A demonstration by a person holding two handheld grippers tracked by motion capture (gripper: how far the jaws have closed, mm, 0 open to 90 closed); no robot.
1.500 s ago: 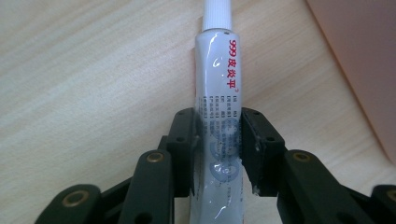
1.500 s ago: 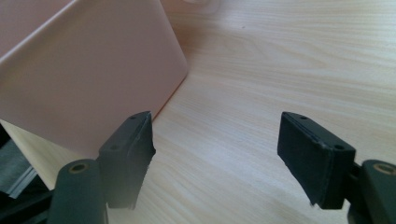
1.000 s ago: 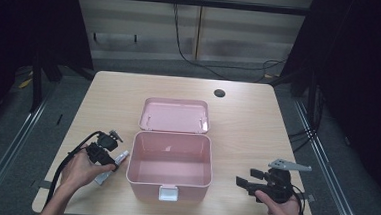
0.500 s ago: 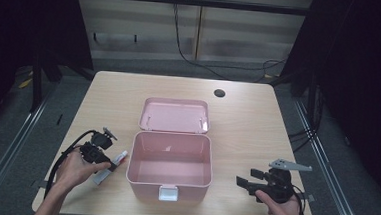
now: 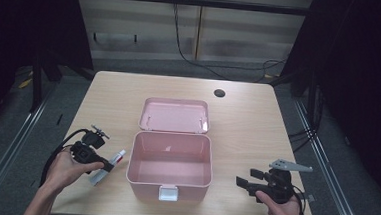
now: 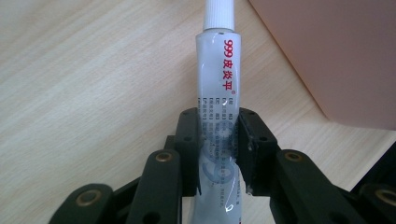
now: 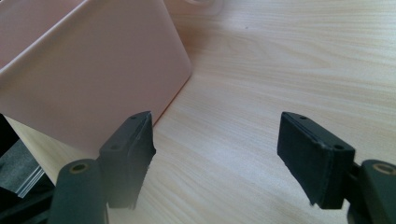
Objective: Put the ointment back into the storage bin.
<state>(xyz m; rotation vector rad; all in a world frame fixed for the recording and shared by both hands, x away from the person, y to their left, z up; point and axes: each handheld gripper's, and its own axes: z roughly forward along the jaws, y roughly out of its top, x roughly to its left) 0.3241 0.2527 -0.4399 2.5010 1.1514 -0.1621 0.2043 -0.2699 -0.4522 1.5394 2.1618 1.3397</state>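
A pink box stands open near the table's front, its lid laid flat behind it. A white ointment tube with red print and a white cap lies just left of the box. My left gripper is shut on the tube's lower half; in the high view that gripper sits beside the tube at the box's left wall. Right of the box, my right gripper rests near the front edge. Its jaws stand wide open over bare wood, nothing between them, beside the box's wall.
The wooden table has a round cable hole at its back right. Black cables trail from both grippers. Dark floor and metal rails surround the table.
My left gripper has drawn a little toward the near left and now holds the tube by the box. The right gripper has stayed put.
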